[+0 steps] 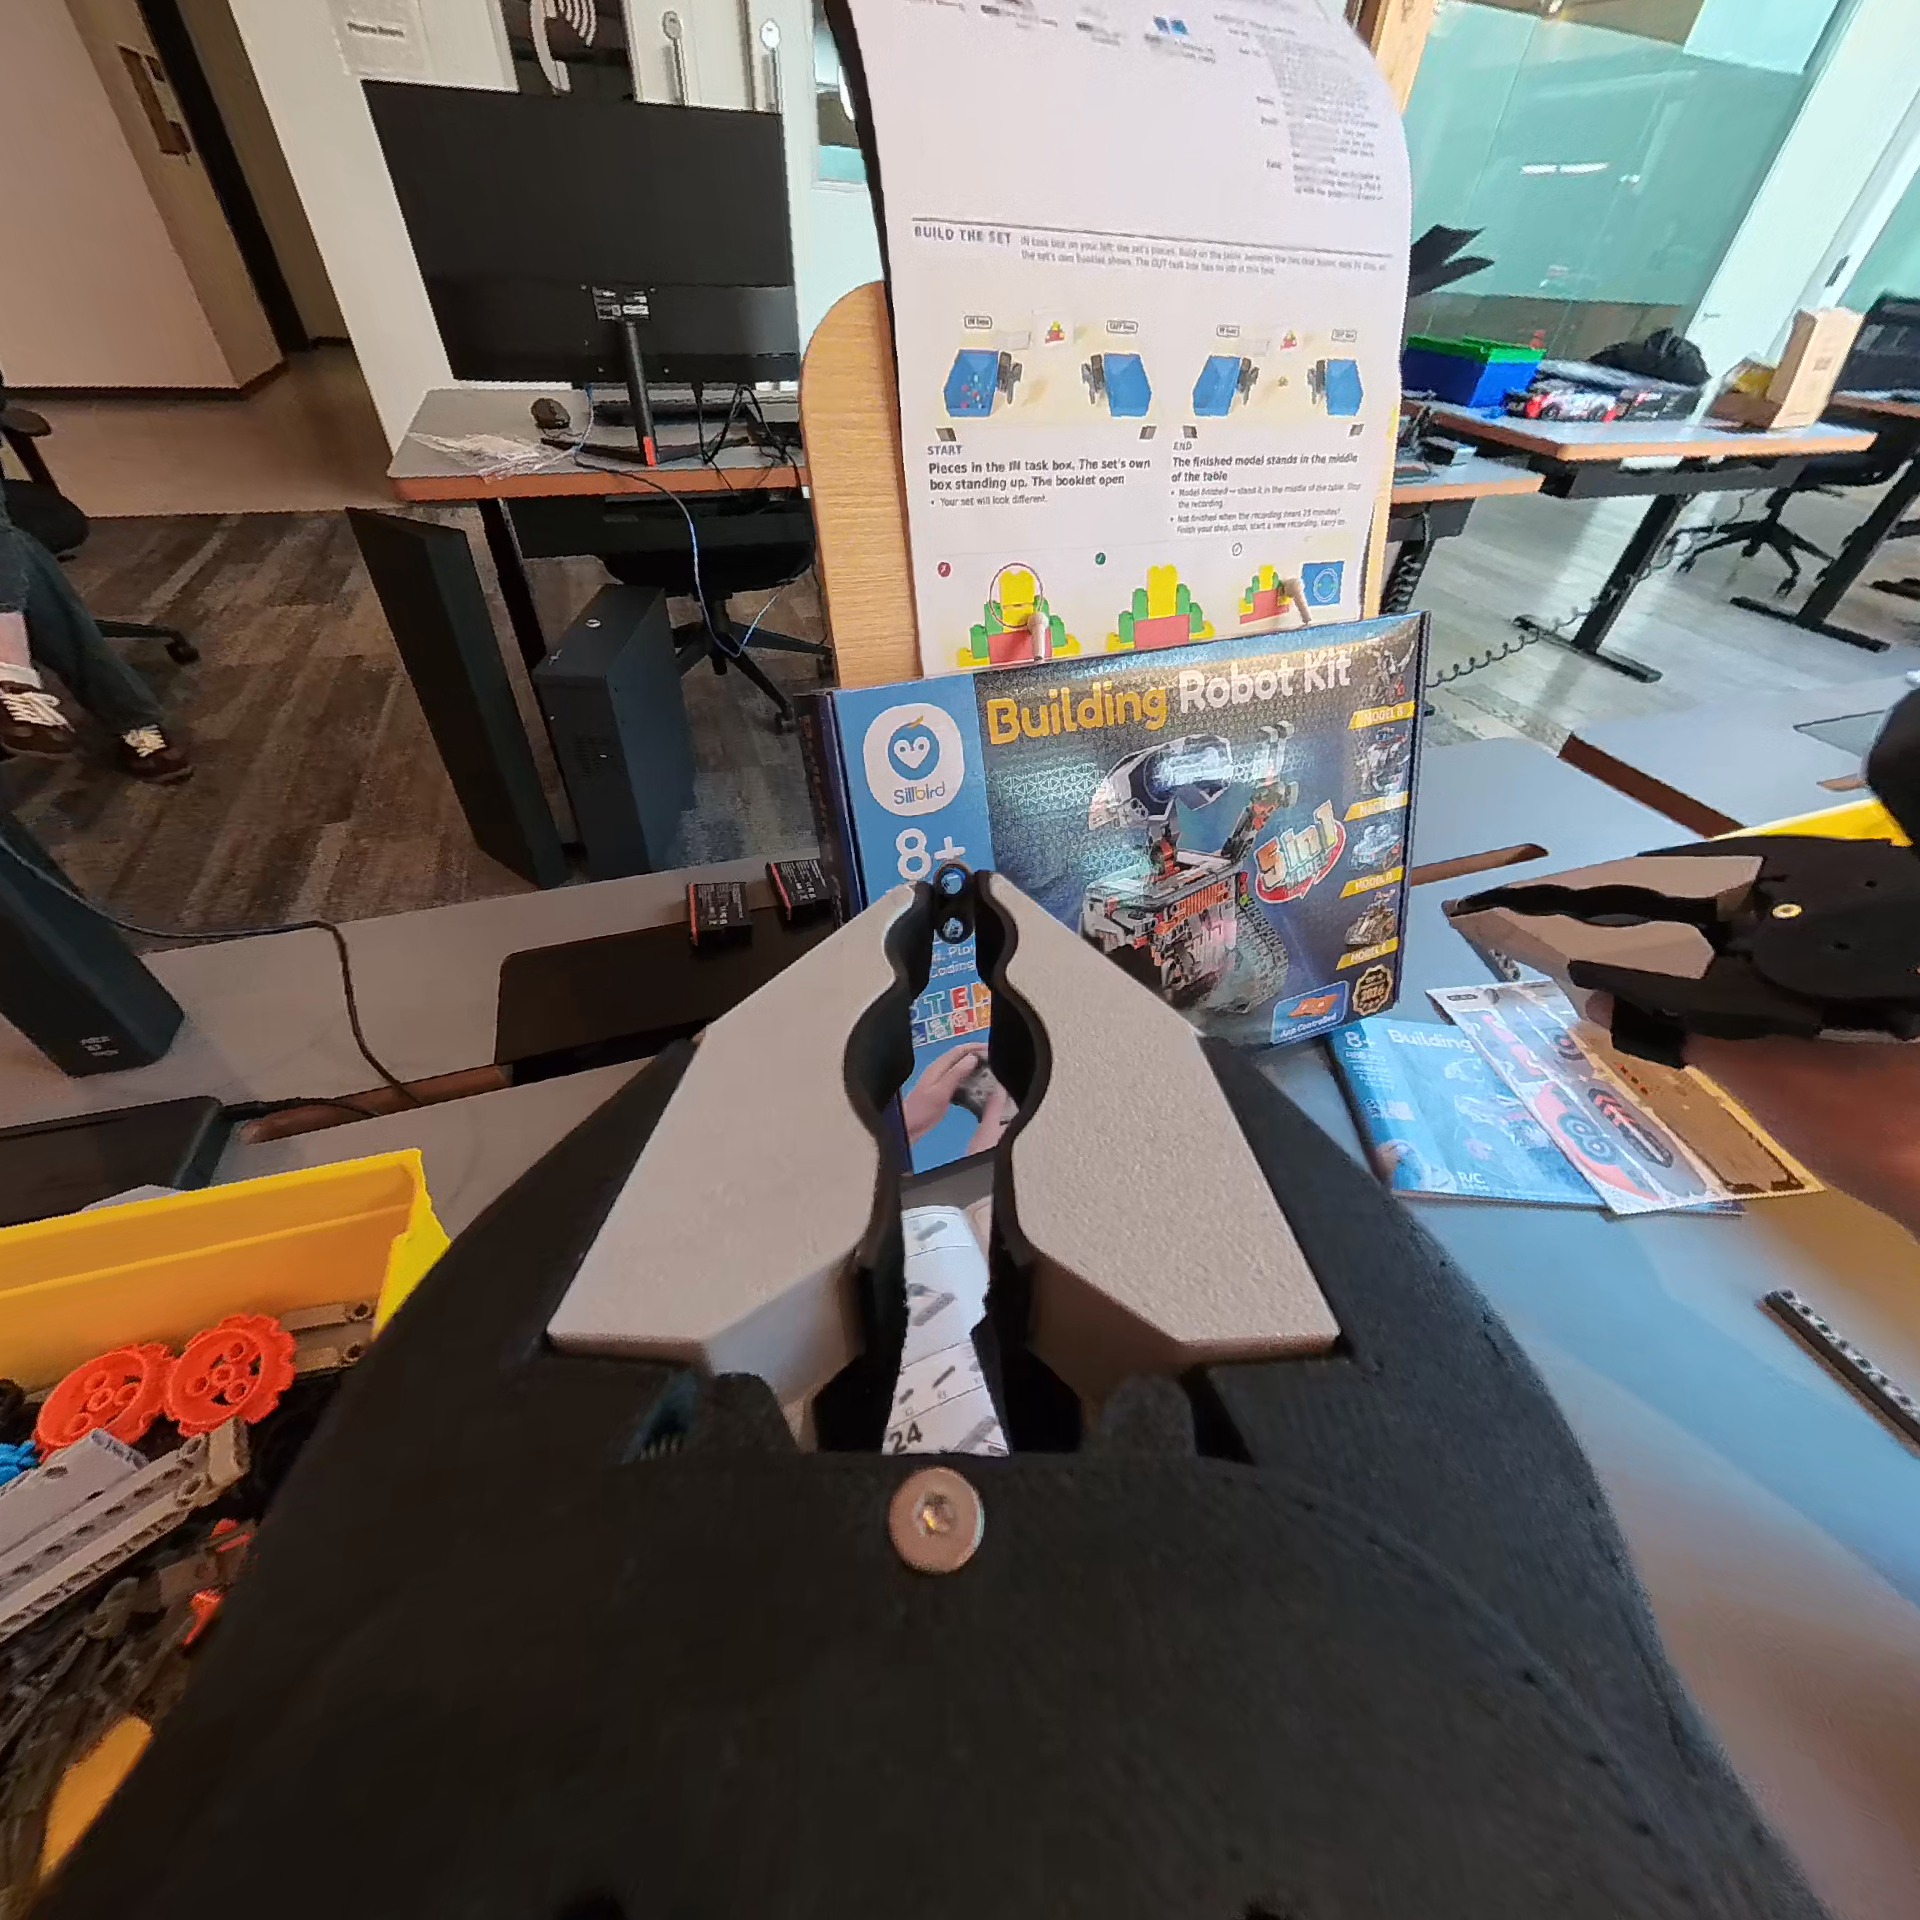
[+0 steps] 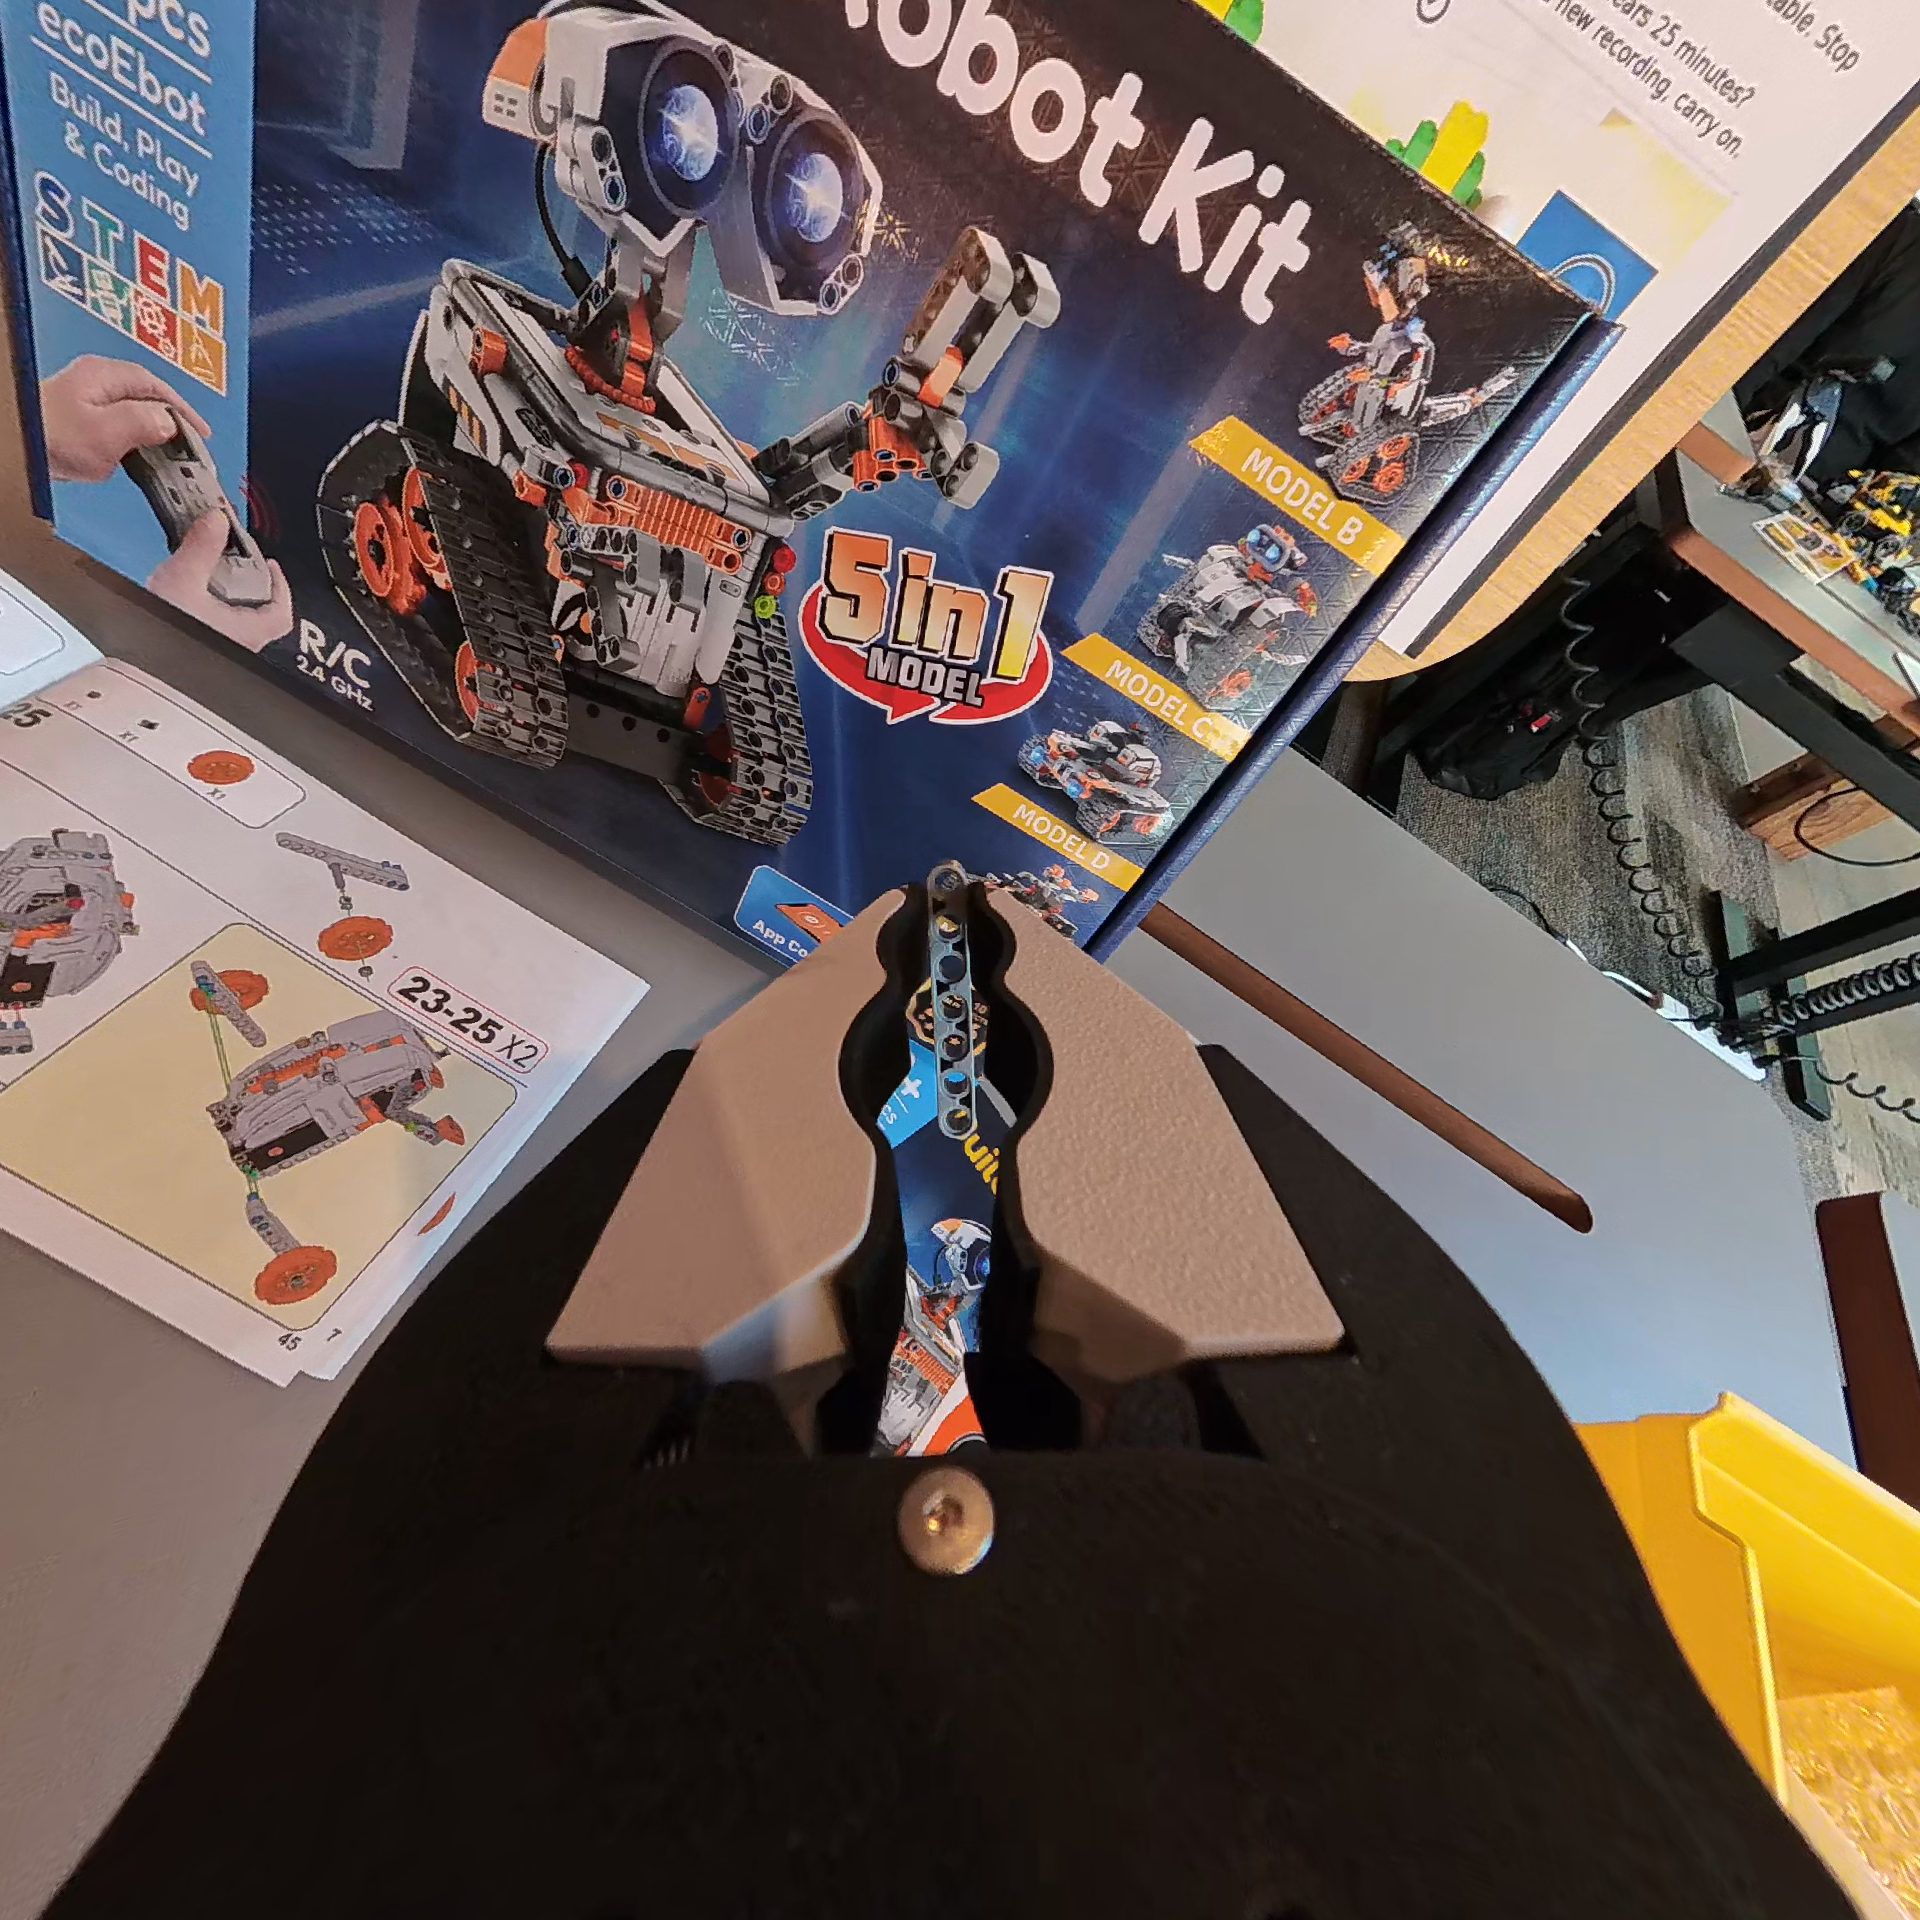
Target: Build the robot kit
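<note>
My left gripper [image 1: 951,896] is shut on a small black piece with blue pins [image 1: 952,906], held up in front of the blue robot kit box [image 1: 1195,831]. My right gripper [image 2: 948,891] is shut on a thin grey beam with holes [image 2: 954,1023], which runs back between the fingers. It is held close to the lower right of the kit box [image 2: 727,468]. The right gripper also shows at the right in the left wrist view [image 1: 1481,914], apart from the left one. An open instruction booklet [image 2: 260,1039] lies flat in front of the box.
A yellow bin [image 1: 208,1247] with orange gears [image 1: 223,1377] and several grey and black parts is at the left. Another yellow bin [image 2: 1818,1621] is at the lower right. Closed booklets [image 1: 1507,1122] and a black beam [image 1: 1849,1366] lie on the grey table [image 1: 1662,1455]. A printed sheet on a wooden stand [image 1: 1143,364] rises behind the box. One gripper's finger ends stand about 35 cm off the other's.
</note>
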